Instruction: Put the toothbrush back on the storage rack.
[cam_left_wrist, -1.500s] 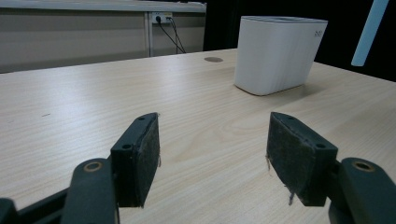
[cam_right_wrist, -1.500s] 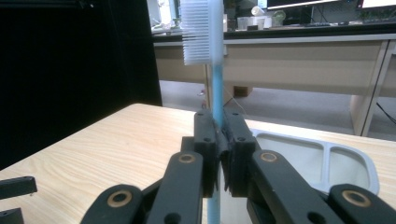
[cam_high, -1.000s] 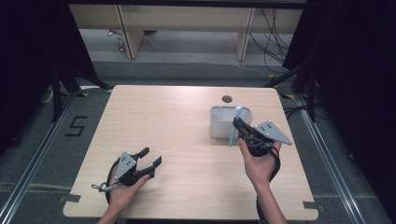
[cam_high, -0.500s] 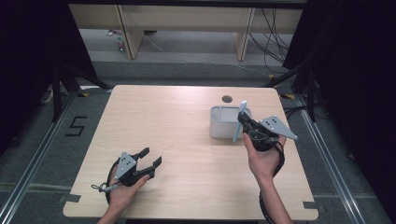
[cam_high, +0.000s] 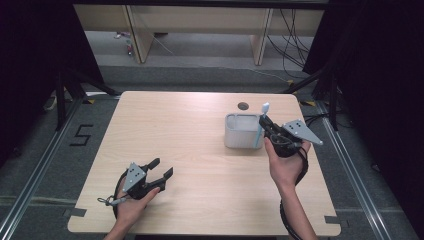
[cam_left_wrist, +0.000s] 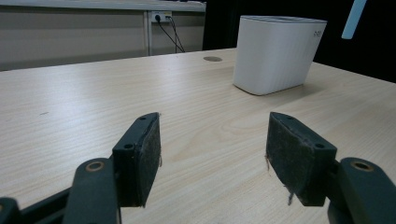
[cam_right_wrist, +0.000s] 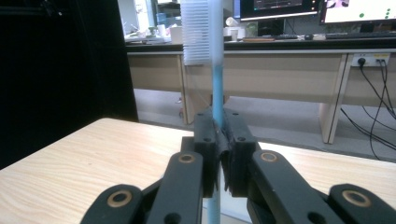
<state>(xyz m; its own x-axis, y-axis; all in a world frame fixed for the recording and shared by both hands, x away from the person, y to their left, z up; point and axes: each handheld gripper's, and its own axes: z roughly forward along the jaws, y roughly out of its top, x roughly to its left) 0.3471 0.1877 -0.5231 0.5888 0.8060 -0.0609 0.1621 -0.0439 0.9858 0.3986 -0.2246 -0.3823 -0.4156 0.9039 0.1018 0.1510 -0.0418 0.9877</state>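
high view: the right gripper (cam_high: 265, 126), right of centre, is clamped on a toothbrush (cam_high: 261, 125) held upright just beside the white holder (cam_high: 239, 131). next it likely needs lowering into the holder. the left gripper (cam_high: 161, 169), lower left, rests with jaws apart.

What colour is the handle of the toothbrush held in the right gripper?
Light blue toothbrush handle, clearest in the right gripper view.

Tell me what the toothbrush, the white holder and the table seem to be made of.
Toothbrush: likely plastic, with a translucent blue handle and white bristles. Holder: probably matte plastic, possibly ceramic, with smooth white walls and rounded corners. Table: wood or wood-look laminate, with pale grain lines and a satin sheen.
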